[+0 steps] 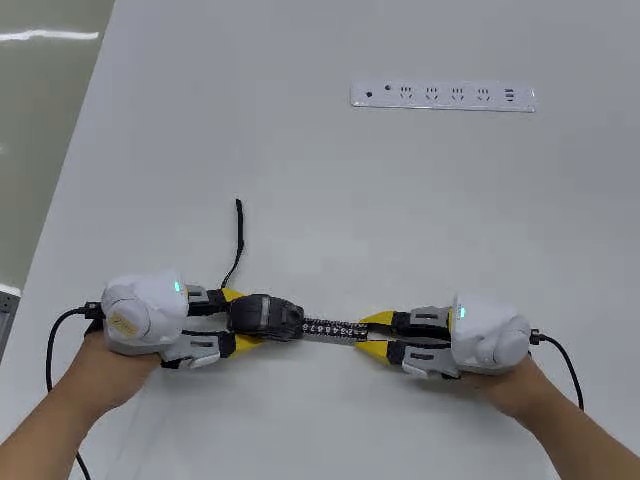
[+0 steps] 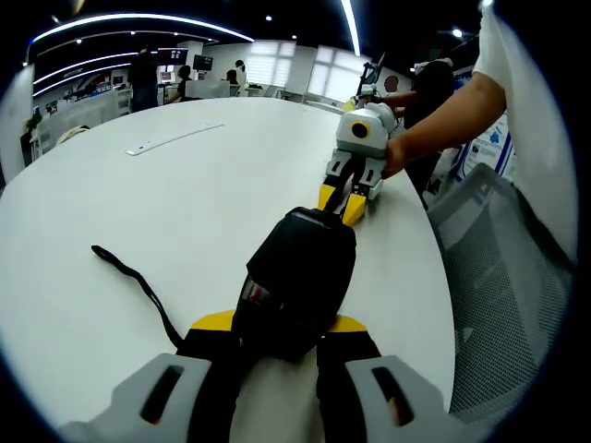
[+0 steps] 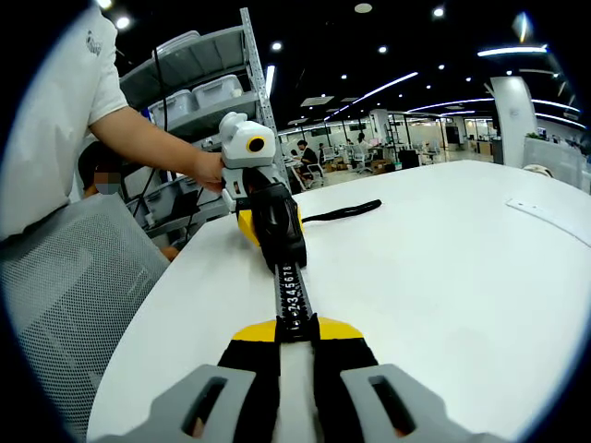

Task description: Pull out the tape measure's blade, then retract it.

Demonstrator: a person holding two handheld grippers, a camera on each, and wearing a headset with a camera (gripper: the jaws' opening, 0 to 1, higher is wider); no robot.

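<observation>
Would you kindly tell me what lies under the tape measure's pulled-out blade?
Bare white table lies beneath the blade, between the case and the right gripper. The blade's tip is hidden between that gripper's jaws.

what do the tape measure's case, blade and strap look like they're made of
Case: black plastic, maybe rubber-coated; moulded curves, soft sheen.
Blade: thin flat strip, probably painted metal; dark with pale printed numerals.
Strap: black fabric or cord, seemingly; it lies limp and curved.

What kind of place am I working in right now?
Probably an open-plan office or lab: a big white worktable with a power strip, a shelf rack of bins, and staffed desks beyond.
</observation>
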